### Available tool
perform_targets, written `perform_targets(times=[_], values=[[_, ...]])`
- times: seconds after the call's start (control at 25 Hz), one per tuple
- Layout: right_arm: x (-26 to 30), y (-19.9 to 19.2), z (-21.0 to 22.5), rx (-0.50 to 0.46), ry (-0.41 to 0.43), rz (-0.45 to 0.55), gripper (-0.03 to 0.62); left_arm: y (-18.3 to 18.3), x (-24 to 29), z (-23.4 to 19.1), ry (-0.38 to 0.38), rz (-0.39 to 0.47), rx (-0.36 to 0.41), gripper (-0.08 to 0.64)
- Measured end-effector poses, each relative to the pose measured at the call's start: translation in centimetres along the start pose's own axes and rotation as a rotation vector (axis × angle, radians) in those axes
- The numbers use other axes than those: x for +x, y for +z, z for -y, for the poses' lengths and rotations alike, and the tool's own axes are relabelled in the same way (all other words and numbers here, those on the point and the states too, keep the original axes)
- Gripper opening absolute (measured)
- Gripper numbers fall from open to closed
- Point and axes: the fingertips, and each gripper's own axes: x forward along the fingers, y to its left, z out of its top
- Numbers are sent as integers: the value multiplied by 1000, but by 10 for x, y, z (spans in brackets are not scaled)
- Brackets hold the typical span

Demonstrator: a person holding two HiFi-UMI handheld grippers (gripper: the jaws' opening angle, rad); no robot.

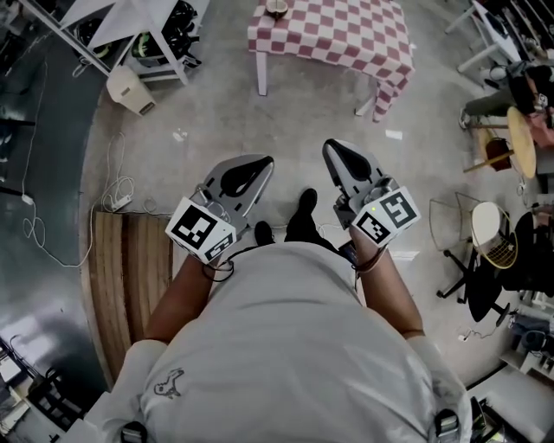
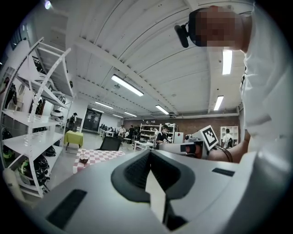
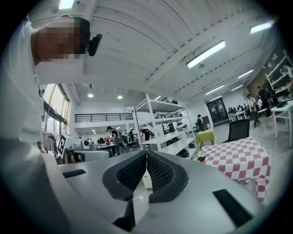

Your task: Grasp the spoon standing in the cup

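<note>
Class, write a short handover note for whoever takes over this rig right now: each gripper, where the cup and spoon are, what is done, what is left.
Left gripper: shut, empty, held close to the body.
Right gripper: shut, empty, beside the left one.
Cup: on the checked table ahead, with open floor between it and the person. The spoon is too small to make out.
Done: nothing yet.
Left: walk to the table, open a gripper, close it on the spoon.

Your bench (image 1: 261,76) stands on the concrete floor (image 1: 286,130), covered by a red-and-white checked cloth (image 1: 381,52) (draping its edges); one cup (image 1: 277,9) sits near its left end.
</note>
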Motion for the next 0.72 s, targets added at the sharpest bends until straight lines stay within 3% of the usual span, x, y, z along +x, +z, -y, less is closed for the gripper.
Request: perform_targets(times=[0.4, 0.72], values=[[26, 10, 55, 11, 34, -1, 34, -3, 56, -38, 9, -35, -36, 14], [26, 23, 145, 9, 43, -17, 34, -3, 151, -60, 1, -66, -10, 14]])
